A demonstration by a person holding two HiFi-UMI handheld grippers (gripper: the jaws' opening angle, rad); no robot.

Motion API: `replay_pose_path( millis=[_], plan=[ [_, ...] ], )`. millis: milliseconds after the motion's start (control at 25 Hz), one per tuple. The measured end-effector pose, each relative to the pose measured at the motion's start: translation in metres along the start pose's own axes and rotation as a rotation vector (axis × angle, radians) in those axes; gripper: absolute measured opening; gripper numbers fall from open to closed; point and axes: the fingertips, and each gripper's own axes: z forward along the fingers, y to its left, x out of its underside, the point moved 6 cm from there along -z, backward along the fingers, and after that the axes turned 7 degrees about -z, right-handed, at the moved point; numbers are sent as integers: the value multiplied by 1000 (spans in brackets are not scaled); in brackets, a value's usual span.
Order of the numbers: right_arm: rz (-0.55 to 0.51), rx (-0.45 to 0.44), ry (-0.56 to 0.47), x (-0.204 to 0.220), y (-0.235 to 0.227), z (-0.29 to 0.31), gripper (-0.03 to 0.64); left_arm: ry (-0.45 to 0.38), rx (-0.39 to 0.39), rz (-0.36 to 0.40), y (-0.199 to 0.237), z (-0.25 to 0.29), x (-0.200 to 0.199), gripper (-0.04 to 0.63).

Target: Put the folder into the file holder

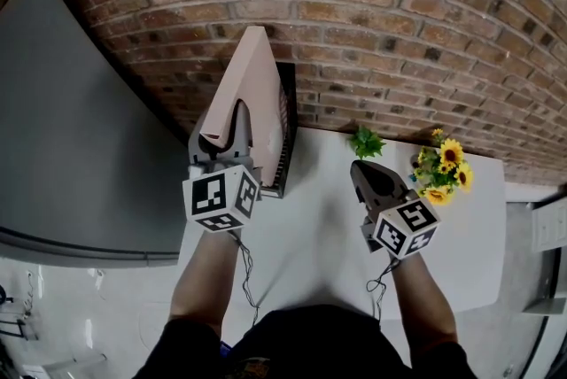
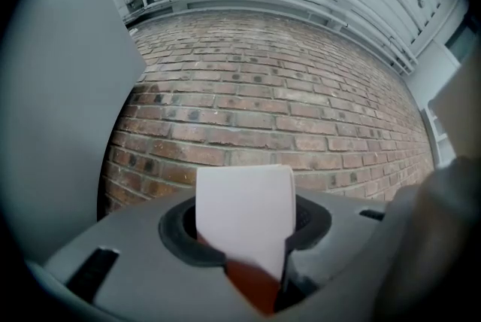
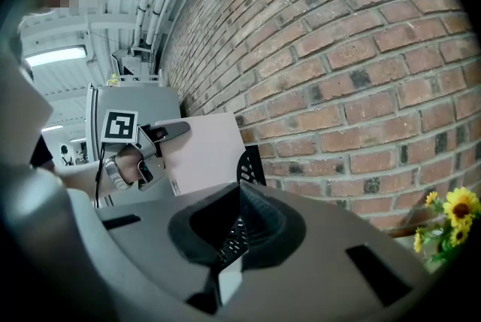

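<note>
My left gripper, jaws half-closed on the pale folder, holds it upright at upper centre, beside the black mesh file holder against the brick wall; my right gripper hangs shut, empty. Insertion seems under way: next, line its lower edge up over the slot and lower
</note>
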Motion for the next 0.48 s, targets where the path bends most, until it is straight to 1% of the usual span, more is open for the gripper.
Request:
replay_pose_path(
  millis=[480],
  plan=[
    [14, 13, 16, 5, -6, 3, 3, 69, 0, 49, -2, 4, 62, 166]
  ],
)
